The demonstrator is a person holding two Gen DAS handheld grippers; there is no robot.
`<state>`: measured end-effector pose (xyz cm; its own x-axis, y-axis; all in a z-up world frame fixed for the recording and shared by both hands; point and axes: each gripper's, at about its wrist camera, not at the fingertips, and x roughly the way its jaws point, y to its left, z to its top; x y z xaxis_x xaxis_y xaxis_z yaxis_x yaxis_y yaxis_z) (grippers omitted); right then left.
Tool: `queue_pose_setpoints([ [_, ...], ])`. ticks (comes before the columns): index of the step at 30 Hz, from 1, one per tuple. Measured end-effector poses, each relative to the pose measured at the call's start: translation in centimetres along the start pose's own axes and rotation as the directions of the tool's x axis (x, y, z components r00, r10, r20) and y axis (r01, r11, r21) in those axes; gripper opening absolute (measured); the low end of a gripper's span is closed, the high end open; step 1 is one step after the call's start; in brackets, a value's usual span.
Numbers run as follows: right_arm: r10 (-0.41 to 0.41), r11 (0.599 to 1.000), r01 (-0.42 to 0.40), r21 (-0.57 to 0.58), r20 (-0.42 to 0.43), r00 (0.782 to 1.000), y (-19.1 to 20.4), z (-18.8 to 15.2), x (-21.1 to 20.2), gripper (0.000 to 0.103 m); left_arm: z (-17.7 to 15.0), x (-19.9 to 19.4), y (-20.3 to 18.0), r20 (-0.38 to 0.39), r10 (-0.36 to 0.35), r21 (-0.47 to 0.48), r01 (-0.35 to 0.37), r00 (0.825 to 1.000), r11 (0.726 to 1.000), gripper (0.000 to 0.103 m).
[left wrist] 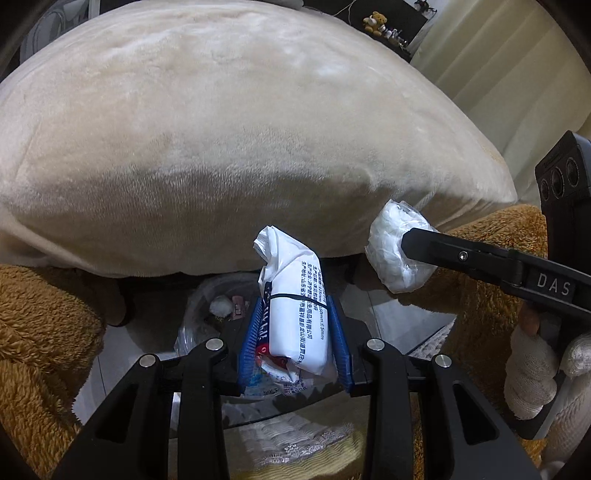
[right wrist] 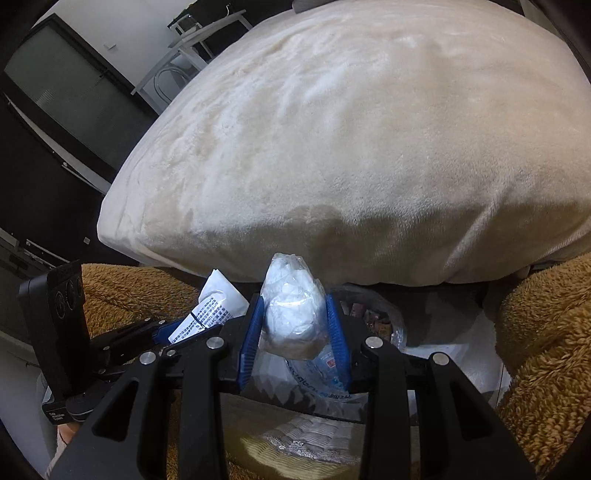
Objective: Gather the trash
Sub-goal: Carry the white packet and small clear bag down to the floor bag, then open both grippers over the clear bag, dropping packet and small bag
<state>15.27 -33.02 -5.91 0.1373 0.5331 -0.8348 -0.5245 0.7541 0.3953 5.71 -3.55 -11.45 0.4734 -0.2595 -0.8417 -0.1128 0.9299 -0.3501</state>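
Left gripper (left wrist: pixel 293 332): jaws clamped on a white printed wrapper (left wrist: pixel 295 295), blue pads pressed to both its sides; the wrapper stands upright between them, its crumpled top poking above the pads.
Wrapper detail: blue print in columns, a thin black band around the middle, a red patch near the lower end.
Right gripper (right wrist: pixel 295 332): jaws clamped on a clear plastic bag wad (right wrist: pixel 293 314); the wad bulges above and below the blue pads, with white crumpled material inside.
Cross view, left wrist: right gripper enters from the right, its black finger laid across the wad (left wrist: pixel 397 247); a hand in a white knit glove (left wrist: pixel 535 373) is on its handle.
Cross view, right wrist: left gripper at lower left, wrapper (right wrist: pixel 212 306) showing between its blue pads.
Spacing: the two held items sit side by side, near each other, not touching.
Below: trash bag (left wrist: pixel 201 314) with a clear liner, open mouth under both grippers; a white tuft and a small pinkish scrap lie inside.
Far side: large cream plush blanket (left wrist: pixel 240 129) fills the upper frame.
Flanks: brown fuzzy fabric (left wrist: pixel 40 332) on left and right of the trash bag.
Far right background: small teddy bear (left wrist: pixel 376 23) on a dark shelf.
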Motion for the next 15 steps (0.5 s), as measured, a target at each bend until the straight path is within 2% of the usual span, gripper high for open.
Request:
queue_pose_setpoints([
  [7, -0.028, 0.999, 0.03, 0.02, -0.097, 0.995, -0.3, -0.1, 3.4, 0.036, -0.2, 3.0, 0.4, -0.122, 0.052, -0.012, -0.054, 0.991, 0.998, 0.034],
  [11, -0.04, 0.998, 0.047, 0.042, -0.153, 0.987, -0.9, -0.5, 5.0, 0.036, -0.4, 5.0, 1.1, -0.205, 0.066, -0.04, -0.075, 0.977, 0.996, 0.034],
  [15, -0.059, 0.994, 0.078, 0.081, -0.217, 0.974, -1.8, -0.6, 6.8, 0.036, -0.8, 7.3, 1.7, -0.29, 0.083, -0.057, -0.104, 0.953, 0.993, 0.034],
])
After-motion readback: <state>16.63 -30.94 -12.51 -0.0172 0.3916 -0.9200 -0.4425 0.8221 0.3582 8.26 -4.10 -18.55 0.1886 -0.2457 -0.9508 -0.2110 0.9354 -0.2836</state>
